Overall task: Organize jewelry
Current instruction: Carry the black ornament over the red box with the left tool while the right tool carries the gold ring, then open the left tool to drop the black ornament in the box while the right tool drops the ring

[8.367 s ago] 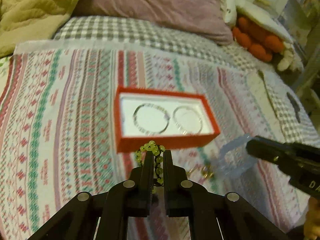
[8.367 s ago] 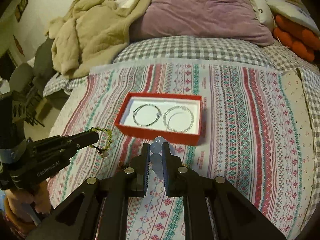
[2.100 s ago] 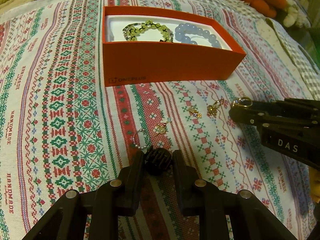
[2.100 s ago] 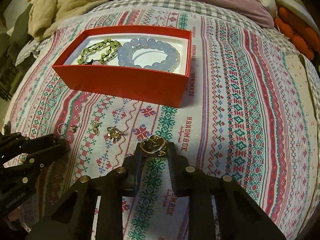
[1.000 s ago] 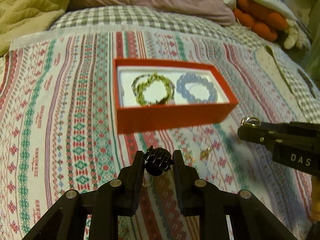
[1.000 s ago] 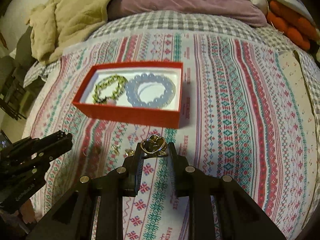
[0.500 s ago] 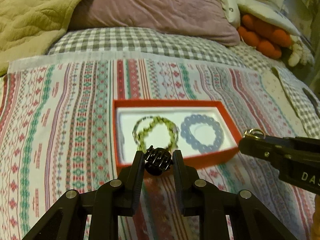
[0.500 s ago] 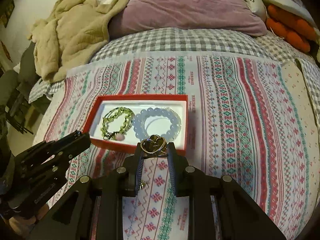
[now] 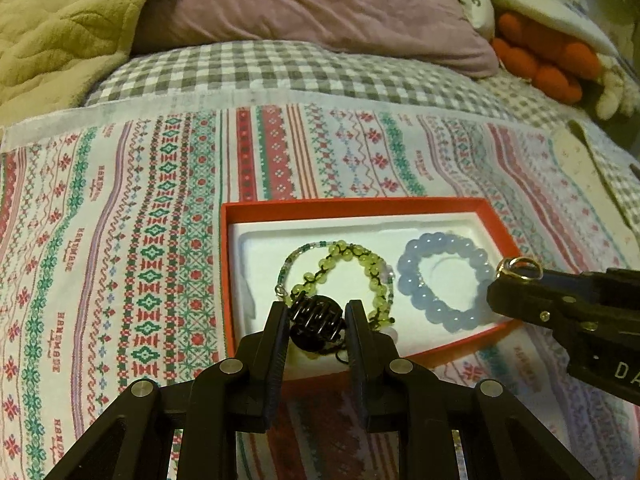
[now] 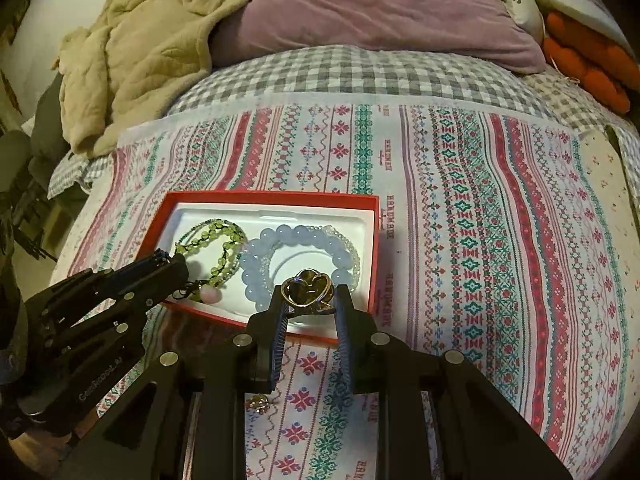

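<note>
**Two grippers, each holding one piece, over one red box**

Bedding fills the scene: one patterned cloth [image 10: 460, 216] with red and green bands covers the near part of the bed, laid over a grey checked sheet [image 10: 352, 72]. Behind them, going left to right, lie one tan quilted blanket [image 10: 136, 56], one purple pillow [image 10: 380, 4] and an orange plush thing [image 10: 588, 64].

At the left, the left gripper [image 9: 318, 316] hangs above the near left part of the red box [image 9: 348, 205]. Its jaws stand narrowly apart, clamped on one small black hair claw [image 9: 317, 323].

One red box rests on the cloth, with a white tray [image 9: 260, 252] inside. Two beaded bracelets are clear in the tray: one green bead bracelet [image 9: 352, 258] on the left and one pale blue bead bracelet [image 9: 444, 280] on the right. In the right wrist view a thinner clear bead strand [image 10: 352, 252] shows just beside the blue one, and one pink bead [image 10: 211, 295] lies by the green one's near end.

At the right, the right gripper [image 10: 308, 296] hovers over the box's near right edge, jaws narrowly set and gripping one gold heart-shaped piece [image 10: 306, 286]. Below it, one small gold trinket [image 10: 259, 403] lies loose on the cloth, outside the box.
</note>
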Motion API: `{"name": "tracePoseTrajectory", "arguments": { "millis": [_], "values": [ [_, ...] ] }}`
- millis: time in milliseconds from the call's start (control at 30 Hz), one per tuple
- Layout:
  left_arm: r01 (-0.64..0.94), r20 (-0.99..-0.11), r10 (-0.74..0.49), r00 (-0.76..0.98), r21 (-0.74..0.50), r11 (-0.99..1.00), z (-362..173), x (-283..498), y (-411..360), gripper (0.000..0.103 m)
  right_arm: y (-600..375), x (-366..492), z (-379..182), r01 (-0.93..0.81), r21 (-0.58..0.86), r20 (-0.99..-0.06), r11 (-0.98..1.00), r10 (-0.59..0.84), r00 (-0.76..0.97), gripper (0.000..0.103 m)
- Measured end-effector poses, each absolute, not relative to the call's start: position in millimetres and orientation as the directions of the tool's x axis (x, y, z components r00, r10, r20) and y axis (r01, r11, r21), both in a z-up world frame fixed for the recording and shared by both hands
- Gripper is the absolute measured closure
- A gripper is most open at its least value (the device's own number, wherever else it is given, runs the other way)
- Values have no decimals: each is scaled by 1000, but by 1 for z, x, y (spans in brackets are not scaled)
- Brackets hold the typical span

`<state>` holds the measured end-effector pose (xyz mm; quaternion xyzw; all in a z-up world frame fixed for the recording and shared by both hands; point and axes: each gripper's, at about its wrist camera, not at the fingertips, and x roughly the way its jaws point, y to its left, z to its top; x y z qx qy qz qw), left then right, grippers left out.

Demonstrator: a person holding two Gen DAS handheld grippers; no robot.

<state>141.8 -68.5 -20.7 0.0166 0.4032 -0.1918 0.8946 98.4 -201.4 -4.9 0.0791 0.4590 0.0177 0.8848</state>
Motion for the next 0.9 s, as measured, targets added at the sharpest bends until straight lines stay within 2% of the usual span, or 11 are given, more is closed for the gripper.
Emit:
{"name": "tracePoseTrajectory", "arguments": {
  "millis": [500,767,900],
  "values": [
    [362,-734,-324,597,-115,925,-23,144,-67,80,-205,99,-5,42,142,-811,989,92,578,78],
    [377,-729,-316,608,-85,922,-17,133,-71,58,-207,94,0,45,149,-812,988,97,576,71],
    [372,-726,-306,616,-74,925,-12,126,-68,56,-205,87,9,36,153,-800,988,103,592,66]
  ]
}}
